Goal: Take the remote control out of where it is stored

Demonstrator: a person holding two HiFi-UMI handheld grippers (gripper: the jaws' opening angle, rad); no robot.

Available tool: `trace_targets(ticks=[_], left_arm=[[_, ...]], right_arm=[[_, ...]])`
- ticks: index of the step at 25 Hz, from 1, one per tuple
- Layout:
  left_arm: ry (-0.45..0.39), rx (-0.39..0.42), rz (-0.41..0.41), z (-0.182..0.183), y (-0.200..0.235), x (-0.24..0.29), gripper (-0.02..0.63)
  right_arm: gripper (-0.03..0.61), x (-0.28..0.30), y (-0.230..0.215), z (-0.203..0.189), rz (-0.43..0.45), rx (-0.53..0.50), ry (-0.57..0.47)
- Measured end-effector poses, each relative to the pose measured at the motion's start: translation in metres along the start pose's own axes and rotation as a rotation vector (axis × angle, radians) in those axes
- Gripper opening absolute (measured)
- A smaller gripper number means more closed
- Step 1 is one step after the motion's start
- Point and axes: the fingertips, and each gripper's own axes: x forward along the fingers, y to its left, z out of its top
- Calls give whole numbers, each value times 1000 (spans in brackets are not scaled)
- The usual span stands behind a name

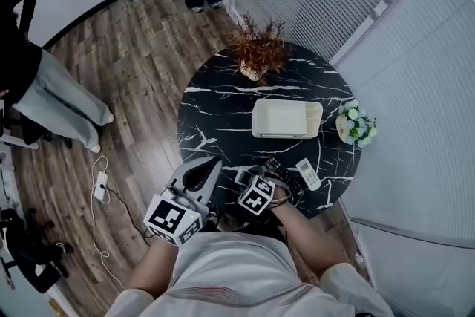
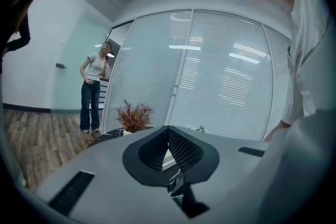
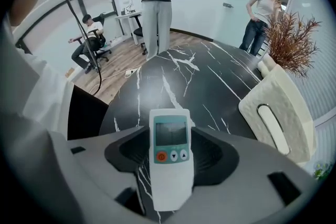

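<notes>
Right gripper view: the right claw point(image 3: 170, 134) is clenched on the white remote point(image 3: 169, 176), pads against its two long sides, screen toward the camera. It hangs over the black marble tabletop point(image 3: 210, 76) close to the near edge, so it is already out of the cream box point(image 3: 283, 113), which stands apart at the right. I think the hold is not so safe: only the smooth narrow sides are pinched, much of the body sticks out behind the pads, & the claw points steeply down. So the remote may slide or swing out, and this near the edge it could drop to the wood floor point(image 3: 181, 39). Writing: none readable, no brand seen, only a small screen, an orange button & 2 arrow buttons. Left gripper view: the left claw point(image 2: 168, 139) is pressed together w/ nothing inside, approx. level, doing no work; no text here. Head view: a black remote point(image 1: 280, 173) and a second white remote point(image 1: 308, 174) lie just beside the right claw. A careless set-down could knock them, prob. toward the edge. The marker cubes point(image 1: 174, 219) carry square patterns only, no letters.
</notes>
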Motion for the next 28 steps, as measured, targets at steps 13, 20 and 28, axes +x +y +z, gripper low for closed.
trace_targets(ticks=[13, 20, 28], left_arm=[[5, -5, -6, -5, -1, 1, 9], [1, -4, -6, -4, -2, -1, 9], [-2, -1, -12, -4, -7, -2, 9]], right_arm=[[255, 8, -1, -8, 0, 43, -26], [253, -34, -4, 11, 21, 126, -164], [56, -134, -51, 46, -149, 319, -524]])
